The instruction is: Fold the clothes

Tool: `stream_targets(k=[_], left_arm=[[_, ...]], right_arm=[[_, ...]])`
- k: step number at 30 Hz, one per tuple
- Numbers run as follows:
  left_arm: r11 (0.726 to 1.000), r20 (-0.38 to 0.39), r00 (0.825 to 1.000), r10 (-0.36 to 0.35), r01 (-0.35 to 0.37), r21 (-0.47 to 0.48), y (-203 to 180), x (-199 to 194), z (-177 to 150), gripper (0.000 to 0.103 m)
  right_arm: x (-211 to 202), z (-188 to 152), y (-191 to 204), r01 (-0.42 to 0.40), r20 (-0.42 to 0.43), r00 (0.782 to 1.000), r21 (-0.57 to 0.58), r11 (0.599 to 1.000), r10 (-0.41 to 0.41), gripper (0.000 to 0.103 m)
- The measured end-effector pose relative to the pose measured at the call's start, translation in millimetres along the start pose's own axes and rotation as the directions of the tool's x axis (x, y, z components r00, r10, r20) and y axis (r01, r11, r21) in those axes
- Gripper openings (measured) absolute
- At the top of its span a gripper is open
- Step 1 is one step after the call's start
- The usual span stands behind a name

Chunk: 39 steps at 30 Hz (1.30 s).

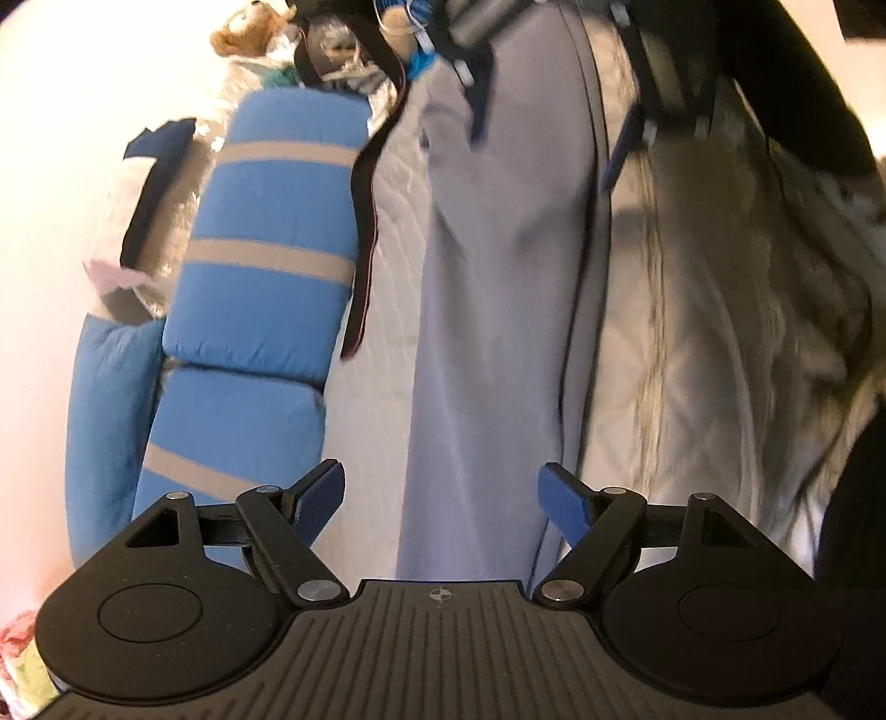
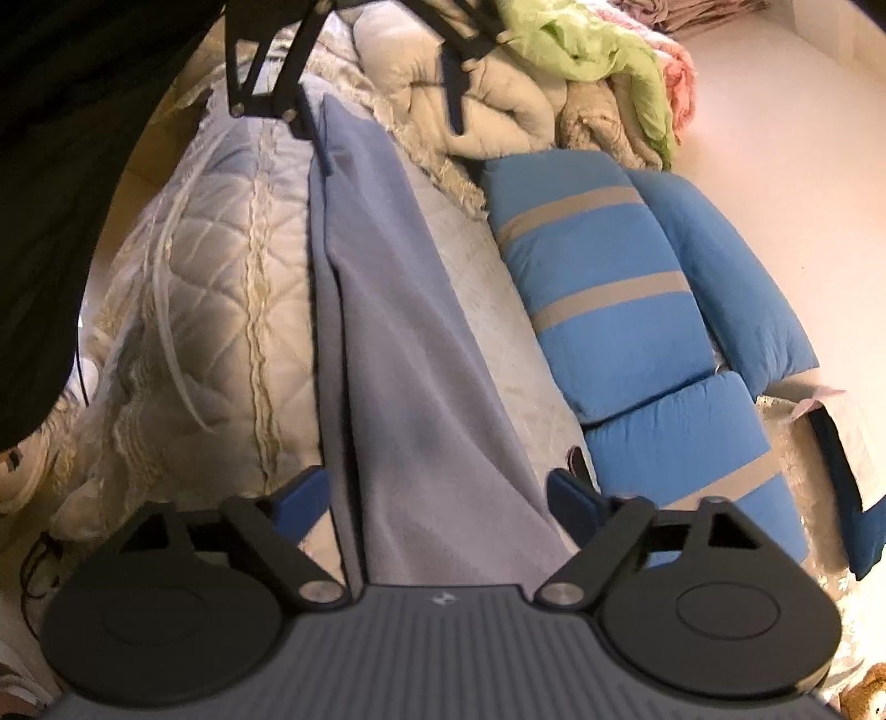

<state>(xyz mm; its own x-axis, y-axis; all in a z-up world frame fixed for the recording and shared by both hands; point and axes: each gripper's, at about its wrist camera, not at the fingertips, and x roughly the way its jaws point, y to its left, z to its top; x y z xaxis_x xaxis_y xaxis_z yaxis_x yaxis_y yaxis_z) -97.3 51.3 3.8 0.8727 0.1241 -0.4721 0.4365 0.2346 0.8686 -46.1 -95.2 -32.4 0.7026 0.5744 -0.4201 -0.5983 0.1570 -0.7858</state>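
A cream quilted bedspread [image 2: 221, 266] covered the bed. Blue cushions with beige stripes [image 2: 603, 299] lay against a pale wall [image 2: 775, 138]. Warm light fell across the bedding [image 2: 498, 105] piled beyond.

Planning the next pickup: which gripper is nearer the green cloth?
Left. The left gripper sits just beside the green cloth, at the grey garment's far end; the right gripper is at the opposite end.

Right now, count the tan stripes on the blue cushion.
3. On the blue cushion, two stripes cross the larger section, one crosses the smaller section by the right gripper. More may be hidden behind the grippers.
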Motion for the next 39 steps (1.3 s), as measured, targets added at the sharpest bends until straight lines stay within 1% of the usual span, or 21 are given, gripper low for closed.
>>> stream_targets(k=[2, 4, 5, 7, 8, 9, 10, 11, 14, 17, 23, 25, 26, 27, 28, 29, 30, 31, 33, 36, 39], left_arm=[[1.000, 0.021, 1.000, -0.007, 0.007, -0.010, -1.8, 2.6, 10.4, 0.077], [1.000, 0.033, 0.999, -0.015, 0.016, -0.015, -3.7, 6.2, 18.8, 0.077], [1.000, 0.036, 0.999, -0.021, 0.022, -0.019, -4.2, 9.8, 21.4, 0.077], [0.999, 0.038, 0.999, -0.031, 0.032, -0.035, -5.1, 15.7, 25.6, 0.077], [0.998, 0.036, 0.999, -0.038, 0.040, -0.046, -5.3, 17.8, 27.7, 0.077], [0.997, 0.035, 0.998, -0.045, 0.047, -0.056, -5.5, 19.9, 29.8, 0.077], [0.997, 0.032, 0.998, -0.049, 0.051, -0.060, -4.9, 21.2, 31.1, 0.077], [0.996, 0.030, 0.998, -0.053, 0.054, -0.064, -4.5, 22.6, 32.5, 0.077], [0.995, 0.029, 0.997, -0.066, 0.068, -0.068, -4.6, 25.2, 37.8, 0.077], [0.994, 0.035, 0.996, -0.078, 0.080, -0.075, -3.1, 26.1, 42.4, 0.077], [0.990, 0.050, 0.994, -0.097, 0.102, -0.096, 0.8, 31.4, 53.6, 0.077], [0.988, 0.060, 0.994, -0.089, 0.095, -0.118, 4.9, 33.0, 58.4, 0.077], [0.987, 0.064, 0.995, -0.079, 0.087, -0.134, 8.3, 34.4, 61.6, 0.077], [0.985, 0.066, 0.996, -0.064, 0.074, -0.154, 12.8, 36.1, 64.4, 0.077], [0.983, 0.067, 0.997, -0.049, 0.060, -0.174, 17.3, 37.8, 67.3, 0.076], [0.981, 0.066, 0.997, -0.031, 0.043, -0.192, 22.3, 39.7, 70.2, 0.076], [0.977, 0.063, 0.998, -0.011, 0.024, -0.211, 27.5, 42.2, 72.3, 0.076], [0.973, 0.060, 0.998, 0.001, 0.012, -0.231, 32.9, 45.5, 74.7, 0.076], [0.962, 0.056, 0.998, -0.009, 0.024, -0.272, 42.4, 52.9, 79.4, 0.076], [0.932, 0.063, 0.996, -0.060, 0.079, -0.354, 50.1, 63.2, 86.0, 0.076], [0.881, 0.063, 0.990, -0.124, 0.139, -0.452, 53.3, 74.0, 88.1, 0.076]], right_arm=[[3.7, -2.0, 2.8, -0.002, -0.019, 1.000, -0.021, 1.000, 0.001, 0.075], [5.2, -3.3, 5.5, -0.021, -0.028, 0.999, -0.042, 0.999, 0.020, 0.073], [5.1, -3.9, 6.8, -0.035, -0.029, 0.999, -0.047, 0.998, 0.033, 0.069], [5.8, -4.8, 8.9, -0.055, -0.039, 0.998, -0.057, 0.997, 0.052, 0.051], [6.2, -5.4, 8.4, -0.061, -0.047, 0.997, -0.054, 0.997, 0.059, 0.030], [6.0, -5.9, 6.8, -0.070, -0.051, 0.996, -0.044, 0.997, 0.067, 0.022], [5.8, -6.4, 5.2, -0.078, -0.055, 0.996, -0.034, 0.996, 0.076, 0.020], [4.7, -6.7, 3.9, -0.084, -0.055, 0.995, -0.028, 0.996, 0.082, 0.005], [0.0, -8.9, 2.8, -0.086, -0.051, 0.995, -0.031, 0.996, 0.085, 0.001], [-2.9, -14.0, 1.7, -0.092, -0.057, 0.994, -0.034, 0.995, 0.090, 0.001], [-6.0, -20.9, -6.7, -0.113, -0.067, 0.991, 0.008, 0.994, 0.113, 0.001], [-8.0, -22.2, -1.9, -0.114, -0.062, 0.992, -0.006, 0.993, 0.113, 0.008], [-9.4, -22.5, 0.4, -0.116, -0.056, 0.992, -0.012, 0.993, 0.115, 0.034], [-11.1, -22.0, 1.5, -0.118, -0.047, 0.992, -0.011, 0.993, 0.118, 0.057], [-12.7, -21.1, -0.4, -0.109, -0.036, 0.993, 0.006, 0.994, 0.109, 0.072], [-14.3, -20.4, -5.2, -0.090, -0.023, 0.996, 0.035, 0.995, 0.091, 0.093], [-15.9, -19.8, -10.0, -0.072, -0.011, 0.997, 0.065, 0.995, 0.073, 0.096], [-16.1, -20.0, -16.9, -0.054, -0.010, 0.998, 0.106, 0.993, 0.056, 0.096], [-12.6, -22.7, -36.6, -0.021, -0.044, 0.999, 0.220, 0.975, 0.031, 0.096], [-9.3, -31.4, -57.1, 0.026, -0.095, 0.995, 0.317, 0.948, 0.005, 0.097], [-9.2, -43.4, -69.5, 0.020, -0.133, 0.990, 0.409, 0.913, 0.037, 0.098]])
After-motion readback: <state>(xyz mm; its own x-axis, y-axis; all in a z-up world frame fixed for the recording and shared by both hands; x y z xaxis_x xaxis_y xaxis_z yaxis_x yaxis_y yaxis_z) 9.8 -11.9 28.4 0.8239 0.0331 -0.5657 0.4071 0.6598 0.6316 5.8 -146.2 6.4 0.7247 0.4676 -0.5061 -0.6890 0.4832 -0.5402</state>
